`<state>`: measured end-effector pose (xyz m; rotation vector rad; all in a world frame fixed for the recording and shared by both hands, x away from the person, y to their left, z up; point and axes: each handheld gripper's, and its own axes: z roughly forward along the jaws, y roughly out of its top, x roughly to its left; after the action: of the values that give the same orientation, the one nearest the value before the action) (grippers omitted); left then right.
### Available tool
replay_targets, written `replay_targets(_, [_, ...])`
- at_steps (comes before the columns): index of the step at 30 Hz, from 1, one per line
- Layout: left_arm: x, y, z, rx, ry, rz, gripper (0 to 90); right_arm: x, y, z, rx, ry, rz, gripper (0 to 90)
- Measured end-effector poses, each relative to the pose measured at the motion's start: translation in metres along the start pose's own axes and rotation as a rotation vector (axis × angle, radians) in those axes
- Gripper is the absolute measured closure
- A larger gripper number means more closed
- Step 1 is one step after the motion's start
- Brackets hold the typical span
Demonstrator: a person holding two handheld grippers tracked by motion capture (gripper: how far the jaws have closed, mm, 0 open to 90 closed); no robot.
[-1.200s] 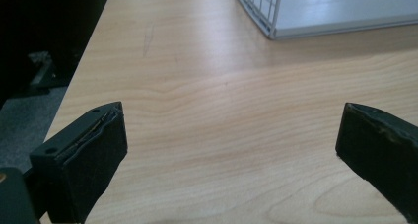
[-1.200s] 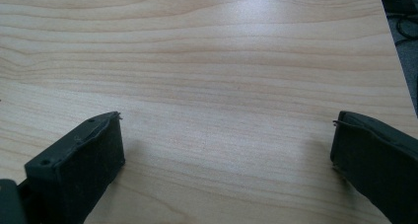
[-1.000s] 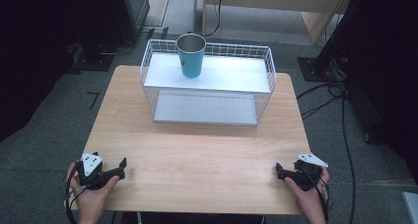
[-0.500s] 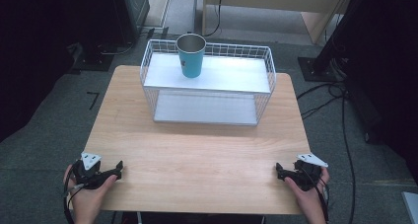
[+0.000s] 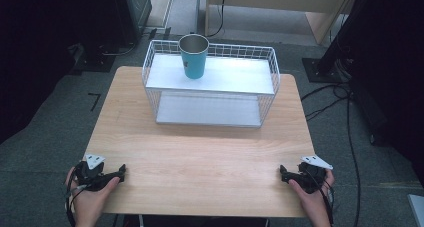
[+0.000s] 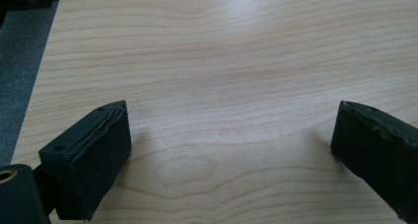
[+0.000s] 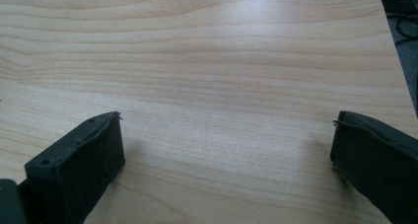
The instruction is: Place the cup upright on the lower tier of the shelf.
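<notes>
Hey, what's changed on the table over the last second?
The left gripper slid slightly back toward the table's near left corner, its jaws open and empty. Nothing was grasped or released. The right gripper, the teal cup and the white wire rack it stands on stayed put.

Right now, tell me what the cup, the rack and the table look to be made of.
Cup: probably metal; grey, dully shiny inside, teal coated outside.
Rack: white-coated wire, seen in its thin grid walls; two smooth white shelves, material unclear.
Table: light wood or wood-look laminate; matte grain lines show clearly in both gripper views.
</notes>
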<state>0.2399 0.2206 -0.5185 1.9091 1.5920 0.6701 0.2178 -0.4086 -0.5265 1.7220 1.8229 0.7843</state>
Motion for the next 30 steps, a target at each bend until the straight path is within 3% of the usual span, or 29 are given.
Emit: replay_targets(30, [0.0008,0.0019,0.0023,0.007,-0.019,0.002,1.5,0.0008,-0.0003,-0.0004,0.003,-0.009,0.011,0.0])
